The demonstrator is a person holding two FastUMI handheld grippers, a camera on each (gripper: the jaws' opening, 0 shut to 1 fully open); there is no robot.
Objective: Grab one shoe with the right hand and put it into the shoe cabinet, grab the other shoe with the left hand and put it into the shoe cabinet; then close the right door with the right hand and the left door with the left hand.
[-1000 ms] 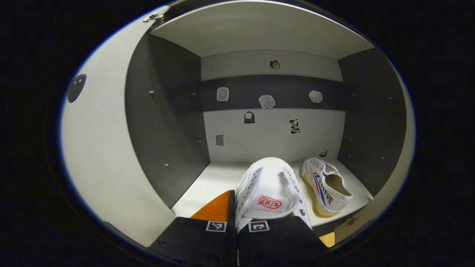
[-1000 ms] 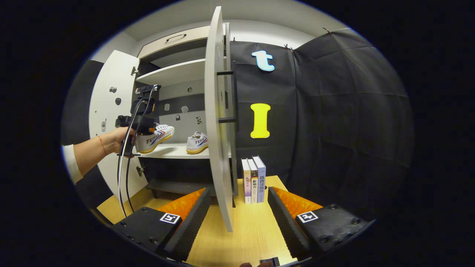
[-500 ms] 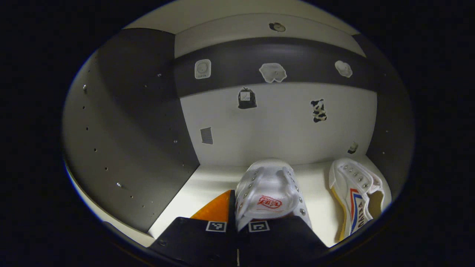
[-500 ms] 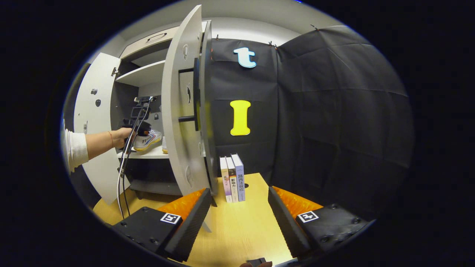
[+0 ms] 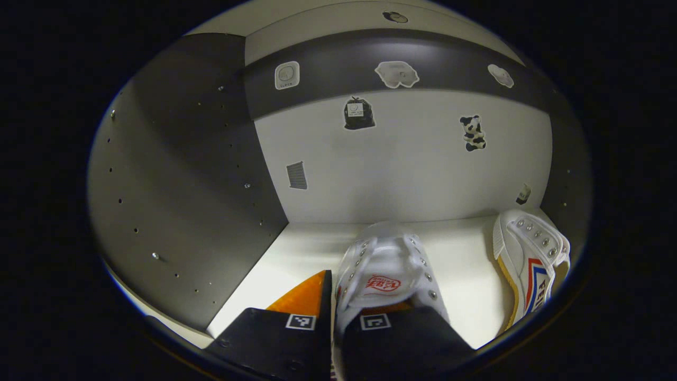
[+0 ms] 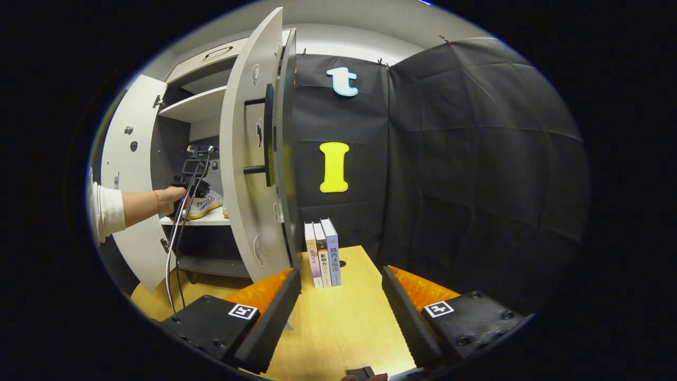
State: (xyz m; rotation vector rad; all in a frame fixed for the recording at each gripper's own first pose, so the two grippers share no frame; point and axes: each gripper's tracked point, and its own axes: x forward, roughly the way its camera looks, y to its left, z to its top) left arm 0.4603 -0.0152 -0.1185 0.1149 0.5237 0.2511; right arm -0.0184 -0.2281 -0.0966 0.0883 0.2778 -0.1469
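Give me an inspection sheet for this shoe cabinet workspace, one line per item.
Surface: white cabinet shelf, lit, holding both shoes.
Job's things: held shoe low over the shelf; second shoe resting on the shelf to its right; right door and left door both open.
Clutter: three books upright on the wooden table by the right door.
Grippers: left claw gripping the held shoe at its heel; right claw open over the table, holding nothing.
Cables: cable hanging from the left claw's rig.
Surroundings: stickers on the cabinet's back panel; black cloth wall.

The second shoe [image 5: 530,263] is cut off at the left gripper view's edge, its heel unseen.
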